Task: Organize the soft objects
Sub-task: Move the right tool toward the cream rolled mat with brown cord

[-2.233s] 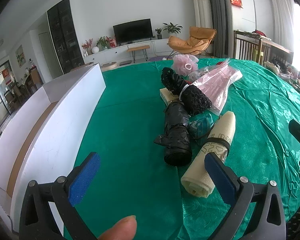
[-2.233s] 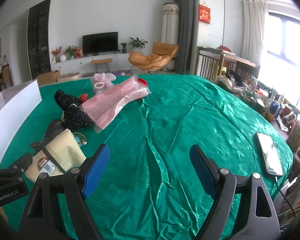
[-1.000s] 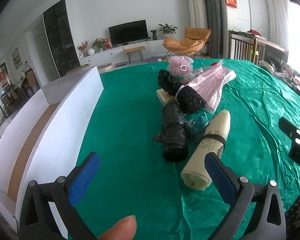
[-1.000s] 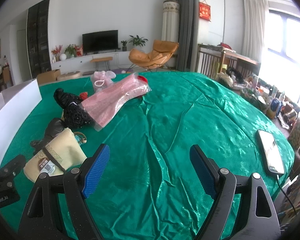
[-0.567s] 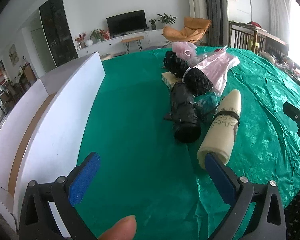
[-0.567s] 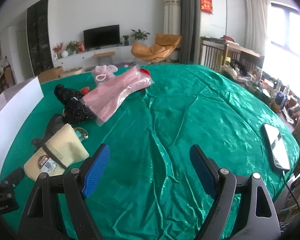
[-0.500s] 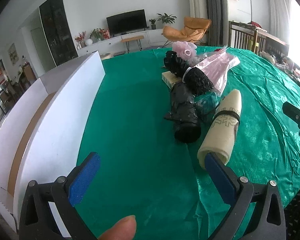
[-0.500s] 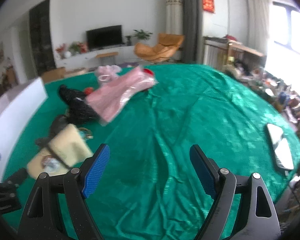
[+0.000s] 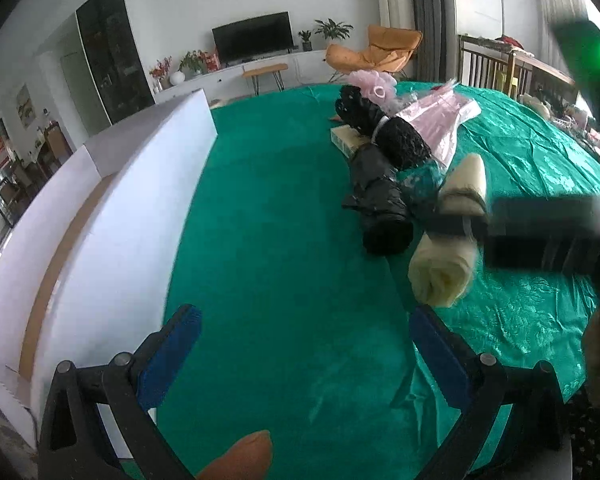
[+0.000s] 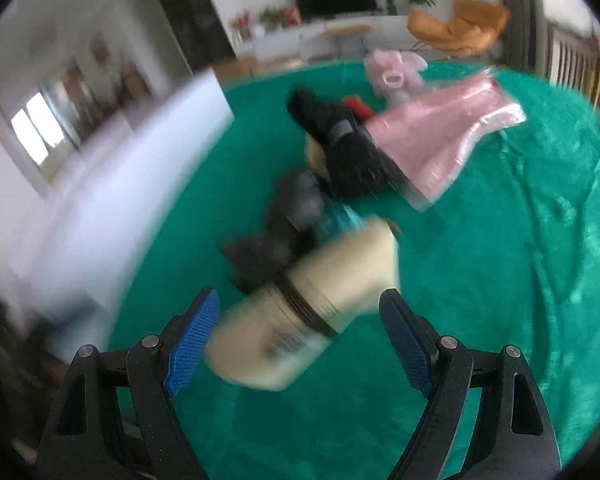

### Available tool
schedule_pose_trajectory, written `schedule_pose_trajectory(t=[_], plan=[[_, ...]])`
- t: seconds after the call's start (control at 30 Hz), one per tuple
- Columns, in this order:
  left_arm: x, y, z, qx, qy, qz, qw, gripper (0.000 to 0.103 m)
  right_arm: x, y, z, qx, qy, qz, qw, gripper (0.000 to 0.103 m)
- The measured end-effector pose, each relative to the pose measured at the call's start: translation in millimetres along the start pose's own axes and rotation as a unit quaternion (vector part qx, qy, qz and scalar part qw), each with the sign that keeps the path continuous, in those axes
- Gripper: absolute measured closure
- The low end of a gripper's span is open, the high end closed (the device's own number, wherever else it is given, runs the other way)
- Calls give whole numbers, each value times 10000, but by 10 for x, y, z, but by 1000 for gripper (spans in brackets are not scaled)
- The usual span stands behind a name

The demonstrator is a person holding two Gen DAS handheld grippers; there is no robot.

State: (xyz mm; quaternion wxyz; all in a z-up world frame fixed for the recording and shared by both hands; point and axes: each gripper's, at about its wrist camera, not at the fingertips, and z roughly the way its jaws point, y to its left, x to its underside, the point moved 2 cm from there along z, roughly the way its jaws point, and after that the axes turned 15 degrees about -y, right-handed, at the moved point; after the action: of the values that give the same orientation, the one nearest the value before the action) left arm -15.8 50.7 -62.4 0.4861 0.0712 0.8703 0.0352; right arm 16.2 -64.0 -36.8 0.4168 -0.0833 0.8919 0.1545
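Here, cream rolled cloth [image 10: 300,312], black-banded, between wide-open right hand-held gripper [image 10: 300,332]; left hand-held gripper [image 9: 304,344] open.

Both wrist cameras looked forward, low over the green satin tablecloth [image 9: 292,240]; both caught the cream rolled cloth bundle [image 9: 448,256] [image 10: 300,320], the right nearer.
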Motion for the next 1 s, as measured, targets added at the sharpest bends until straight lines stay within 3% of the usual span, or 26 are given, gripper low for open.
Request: schedule_pose_trajectory(t=[0.1,0.13,0.23,0.3,0.43,0.63,0.87,1.0], plan=[[5,62,-18,-42,-38,-7,10000,0,168,-397,-256,151,-178,415,9989,18],[9,78,-7,-29,-19,-54,10000,0,200,-655,-378,770,-258,589,9950,18],[22,68,86,-17,112,-143,9998,0,257,-1145,-590,1559,-454,1115,9804,18],[14,34,135,-9,215,-171,9996,0,314,-1380,-788,1578,-718,1841,9675,18],[-15,-23,174,14,230,-203,9995,0,382,-1424,-927,1692,-1122,2252,9529,18],[48,-12,276,37,489,-175,9986,0,272,-1318,-859,1662,-1249,1860,9603,18],[209,-30,452,111,935,-131,9955,0,259,-1373,-779,1678,-1282,1853,9597,18],[229,5,505,211,1047,-344,9937,0,263,-1371,-785,1675,-1283,1848,9599,18]])
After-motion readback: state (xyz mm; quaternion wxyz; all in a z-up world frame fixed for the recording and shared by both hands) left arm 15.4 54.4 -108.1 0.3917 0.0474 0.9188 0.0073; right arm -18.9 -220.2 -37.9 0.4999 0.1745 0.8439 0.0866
